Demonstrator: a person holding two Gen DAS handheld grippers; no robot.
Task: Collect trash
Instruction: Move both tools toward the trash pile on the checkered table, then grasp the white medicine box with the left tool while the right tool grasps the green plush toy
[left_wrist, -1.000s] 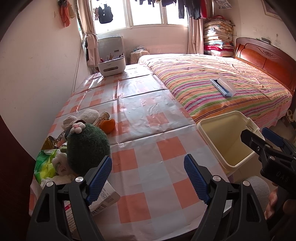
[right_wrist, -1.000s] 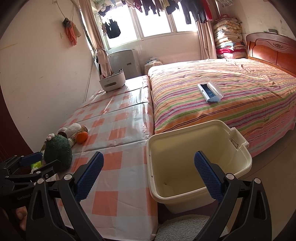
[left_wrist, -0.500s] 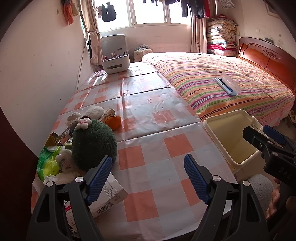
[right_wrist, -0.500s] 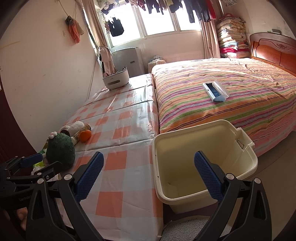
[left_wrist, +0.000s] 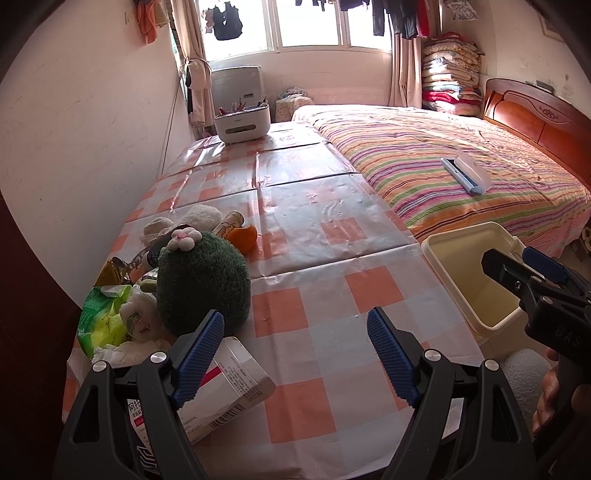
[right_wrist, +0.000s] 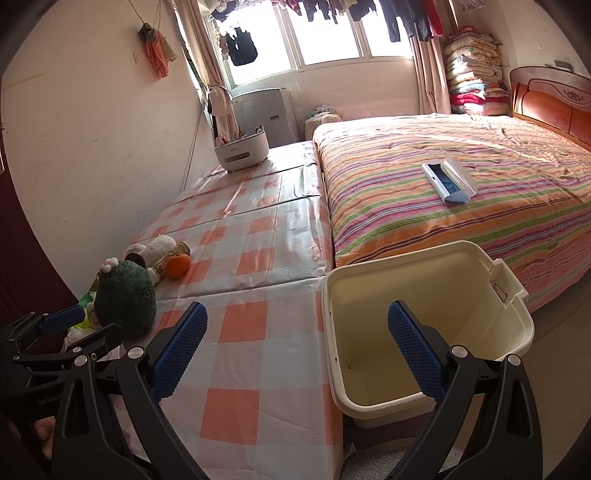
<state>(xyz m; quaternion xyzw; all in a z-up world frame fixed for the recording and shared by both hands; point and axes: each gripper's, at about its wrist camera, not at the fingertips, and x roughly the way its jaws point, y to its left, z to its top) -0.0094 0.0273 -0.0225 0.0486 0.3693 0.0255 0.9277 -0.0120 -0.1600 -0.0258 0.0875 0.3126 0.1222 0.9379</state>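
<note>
both grippers hang spread and empty: the left gripper (left_wrist: 295, 354) just right of a white printed carton (left_wrist: 229, 387) in the table's litter, the right gripper (right_wrist: 295, 354) over the cream plastic bin (right_wrist: 424, 314). reaching leftward could snag the green plush cactus (left_wrist: 203, 284).
</note>
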